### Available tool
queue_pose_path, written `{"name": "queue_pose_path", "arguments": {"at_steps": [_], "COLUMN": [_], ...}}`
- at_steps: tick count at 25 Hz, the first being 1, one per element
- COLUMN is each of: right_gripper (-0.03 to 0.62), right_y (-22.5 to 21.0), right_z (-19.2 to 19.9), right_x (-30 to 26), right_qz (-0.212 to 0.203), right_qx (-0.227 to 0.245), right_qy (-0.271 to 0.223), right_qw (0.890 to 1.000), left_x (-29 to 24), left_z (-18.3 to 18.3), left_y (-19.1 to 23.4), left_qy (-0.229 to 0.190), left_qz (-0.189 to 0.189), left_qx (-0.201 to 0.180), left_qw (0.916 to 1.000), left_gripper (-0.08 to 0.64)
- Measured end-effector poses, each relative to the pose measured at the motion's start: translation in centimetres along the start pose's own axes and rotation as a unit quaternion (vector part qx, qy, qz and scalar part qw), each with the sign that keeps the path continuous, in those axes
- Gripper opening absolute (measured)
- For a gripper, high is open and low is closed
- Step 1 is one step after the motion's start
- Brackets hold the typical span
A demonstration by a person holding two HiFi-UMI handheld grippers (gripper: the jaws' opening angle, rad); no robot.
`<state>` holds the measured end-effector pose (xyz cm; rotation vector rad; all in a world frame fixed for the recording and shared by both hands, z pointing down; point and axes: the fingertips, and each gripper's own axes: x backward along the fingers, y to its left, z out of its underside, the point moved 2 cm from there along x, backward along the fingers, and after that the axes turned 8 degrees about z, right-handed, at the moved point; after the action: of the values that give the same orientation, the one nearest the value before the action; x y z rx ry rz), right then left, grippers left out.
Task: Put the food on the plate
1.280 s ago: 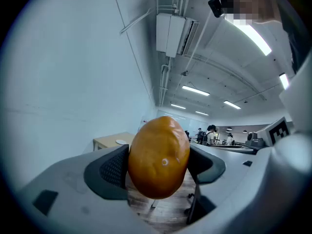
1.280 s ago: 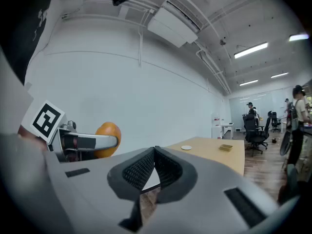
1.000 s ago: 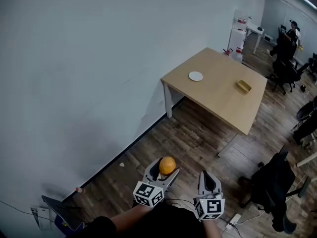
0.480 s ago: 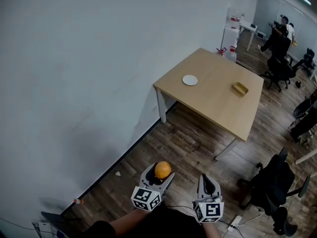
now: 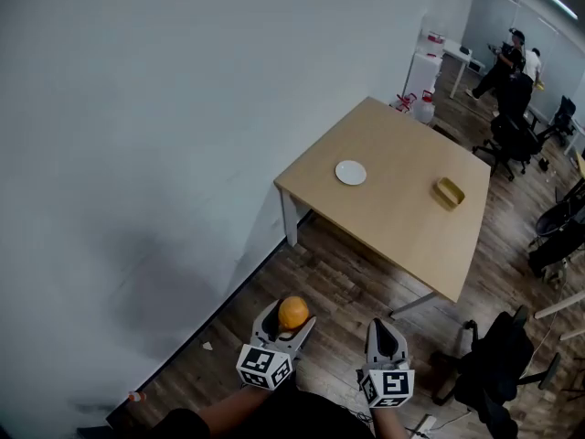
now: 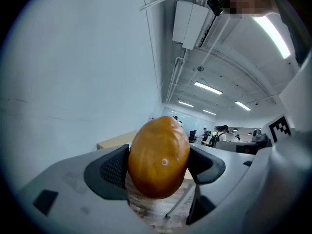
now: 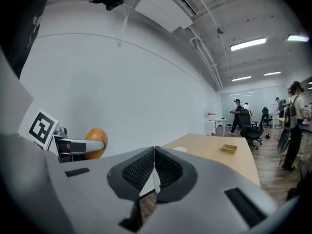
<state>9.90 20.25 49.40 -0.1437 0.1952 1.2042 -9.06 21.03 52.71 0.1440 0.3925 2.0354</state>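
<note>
My left gripper point(image 5: 291, 316) is shut on an orange fruit point(image 5: 292, 312), held above the wood floor near my body; the orange fruit point(image 6: 159, 157) fills the space between both pads. My right gripper point(image 5: 385, 331) is shut with nothing in it, its pads touching point(image 7: 154, 169). The orange fruit point(image 7: 95, 143) also shows to the left in the right gripper view. A small white plate point(image 5: 350, 172) lies on the light wooden table point(image 5: 402, 199) some way ahead. A yellow rectangular item point(image 5: 449, 192) rests on the table to the plate's right.
A plain white wall runs along the left. Dark office chairs point(image 5: 494, 373) stand at the right, with people point(image 5: 507, 58) and more desks far back. Two water bottles point(image 5: 422, 106) sit on the floor beyond the table. Wood floor point(image 5: 338, 282) lies between me and the table.
The table and plate have shifted lower and left in the head view and look closer. Both grippers hold the same pose, the fruit still clamped in the left one.
</note>
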Motion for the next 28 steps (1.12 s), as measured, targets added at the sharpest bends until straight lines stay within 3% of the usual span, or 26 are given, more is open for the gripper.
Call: {"name": "queue_pose_path", "arguments": {"at_steps": [5, 9, 13, 17, 28], "right_gripper": [0.06, 0.06, 0.06, 0.06, 0.06], "right_y": [0.5, 1.4, 2.3, 2.8, 1.5], "right_z": [-2.8, -3.8, -5.4, -6.0, -6.2], "right_x": [-6.3, -11.7, -15.0, -17.0, -21.8], "right_qz": [0.012, 0.029, 0.037, 0.041, 0.035], "right_qx": [-0.016, -0.017, -0.014, 0.004, -0.024], "right_qy": [-0.018, -0.009, -0.015, -0.02, -0.026], "right_qw": [1.0, 0.999, 0.999, 0.999, 0.999], "left_x": [-2.6, -5.6, -8.3, -9.9, -13.5], "left_z": [-3.6, -3.7, -4.1, -4.8, -4.7], "left_y": [4.9, 9.4, 12.5, 14.0, 16.2], "left_qy": [-0.006, 0.015, 0.026, 0.017, 0.031], "left_qz": [0.015, 0.029, 0.046, 0.055, 0.052], "left_qx": [-0.008, 0.016, 0.012, 0.01, 0.011], "left_qw": [0.9998, 0.9993, 0.9985, 0.9983, 0.9981], "left_gripper": [0.33, 0.33, 0.33, 0.33, 0.33]}}
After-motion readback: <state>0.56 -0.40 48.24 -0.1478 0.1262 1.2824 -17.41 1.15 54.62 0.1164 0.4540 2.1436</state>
